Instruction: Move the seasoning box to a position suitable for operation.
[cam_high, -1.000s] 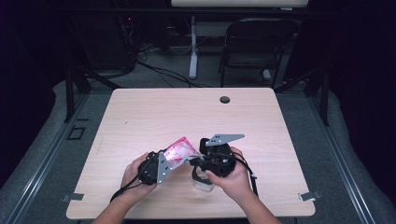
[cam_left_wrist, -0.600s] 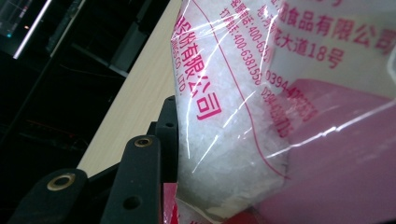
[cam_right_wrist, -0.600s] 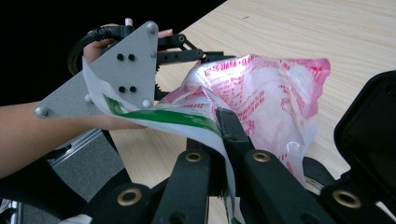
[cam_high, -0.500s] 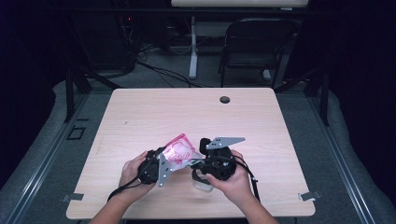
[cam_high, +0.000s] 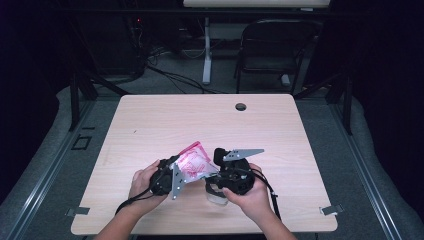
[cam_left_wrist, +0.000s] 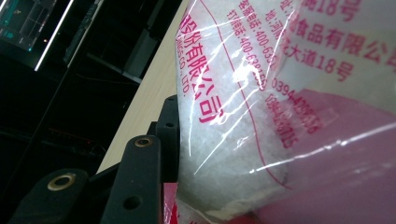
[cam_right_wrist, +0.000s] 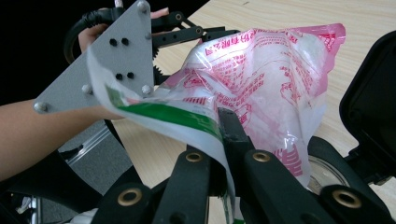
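A clear plastic bag (cam_high: 192, 162) with pink print, holding white grains, hangs above the table's front between both grippers. My left gripper (cam_high: 184, 169) is shut on its left side; in the left gripper view the bag (cam_left_wrist: 261, 116) bulges against one black finger (cam_left_wrist: 140, 182). My right gripper (cam_high: 210, 178) is shut on the bag's green-and-white edge (cam_right_wrist: 187, 116), its jaws (cam_right_wrist: 219, 122) pinched together on the film. In the right gripper view the left gripper (cam_right_wrist: 187, 32) shows behind the bag (cam_right_wrist: 266, 79). A clear round container (cam_high: 218, 196) stands under the right gripper.
The wooden table (cam_high: 165, 120) has a dark cable hole (cam_high: 241, 106) near its far edge. A chair (cam_high: 272, 45) and cables stand on the floor beyond. Cables trail from both grippers toward the front edge.
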